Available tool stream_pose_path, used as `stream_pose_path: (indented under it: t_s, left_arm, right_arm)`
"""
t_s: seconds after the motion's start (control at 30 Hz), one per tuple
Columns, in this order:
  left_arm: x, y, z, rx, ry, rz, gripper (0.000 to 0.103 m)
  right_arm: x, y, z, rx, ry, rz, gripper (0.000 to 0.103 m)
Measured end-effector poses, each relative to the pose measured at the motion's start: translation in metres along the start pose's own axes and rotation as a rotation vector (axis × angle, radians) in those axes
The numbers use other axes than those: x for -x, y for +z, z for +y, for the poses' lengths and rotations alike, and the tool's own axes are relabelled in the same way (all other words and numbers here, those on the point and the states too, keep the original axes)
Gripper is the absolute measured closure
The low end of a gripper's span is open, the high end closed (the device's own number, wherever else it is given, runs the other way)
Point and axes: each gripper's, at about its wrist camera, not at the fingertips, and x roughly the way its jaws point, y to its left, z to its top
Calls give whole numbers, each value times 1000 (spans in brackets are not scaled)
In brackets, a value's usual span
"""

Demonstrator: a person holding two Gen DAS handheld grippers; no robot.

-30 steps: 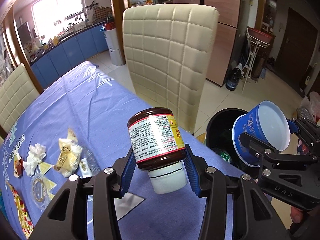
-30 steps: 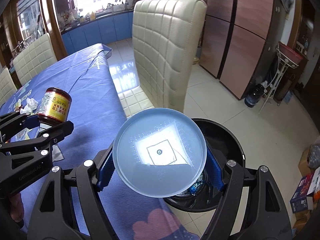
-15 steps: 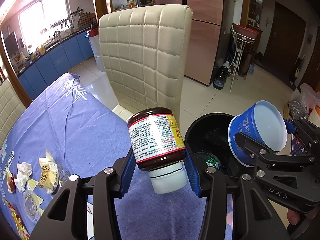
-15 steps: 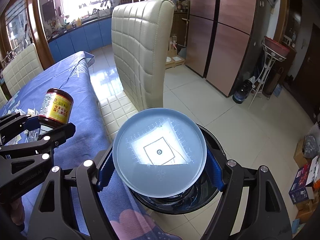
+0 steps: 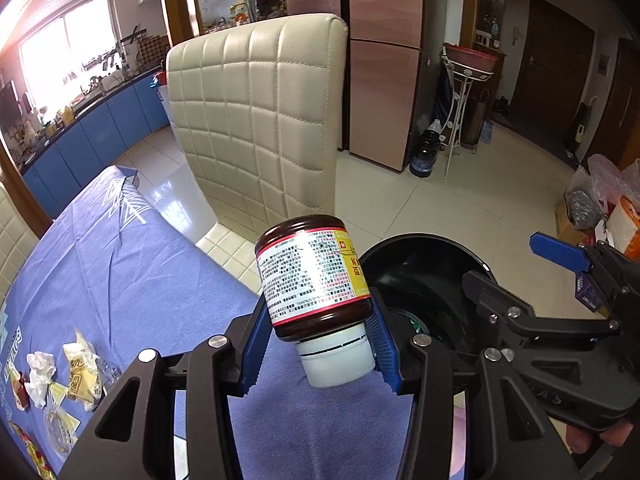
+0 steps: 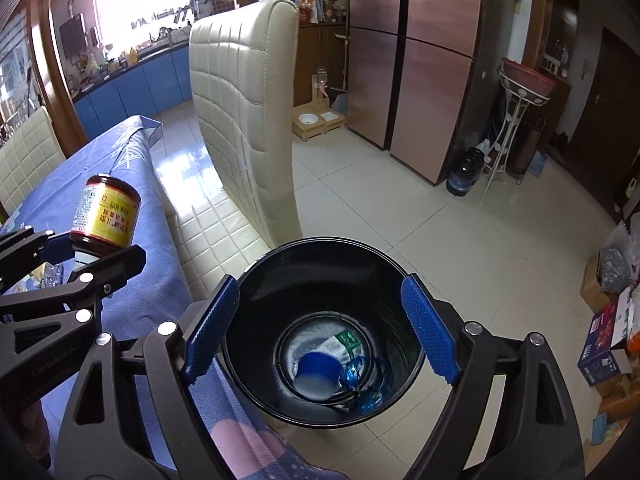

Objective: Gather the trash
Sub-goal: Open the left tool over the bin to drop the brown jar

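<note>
My left gripper point(image 5: 320, 346) is shut on a dark glass jar point(image 5: 314, 276) with a printed label and white lid, held upside down above the table edge beside the black trash bin point(image 5: 424, 256). The jar also shows in the right wrist view point(image 6: 106, 216). My right gripper point(image 6: 318, 330) is open and empty directly over the bin point(image 6: 256, 368). A blue paper cup point(image 6: 318, 372) lies at the bin's bottom among other trash. Wrappers and crumpled paper point(image 5: 60, 376) lie on the blue tablecloth point(image 5: 120, 272) at the left.
A cream quilted chair point(image 5: 260, 120) stands at the table edge just behind the bin. Tiled floor point(image 6: 440, 240) surrounds the bin. Boxes and bags point(image 6: 612, 320) sit at the right. Brown cabinets and a metal stand point(image 6: 516, 120) are behind.
My right gripper has opened and the blue cup has dropped into the bin. Both grippers have moved further over the bin; the left still holds the jar.
</note>
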Motion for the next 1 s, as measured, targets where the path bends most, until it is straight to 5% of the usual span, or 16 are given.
stream_pose_path:
  t_s: [0.77,0.93,1.0]
  left_arm:
    - [-14,4,-52,-117,-69,8,57]
    - [-7,5,-52,-103,-72,-11,33]
    - [-5,4,-51,-96,-75,-11,32]
  right_arm:
    - [8,-16,-54,-116,-109,7,20]
    - [12,-16,-60,-134,-111,-3,20]
    - [13,-16,-61,-139,-110,-6,20]
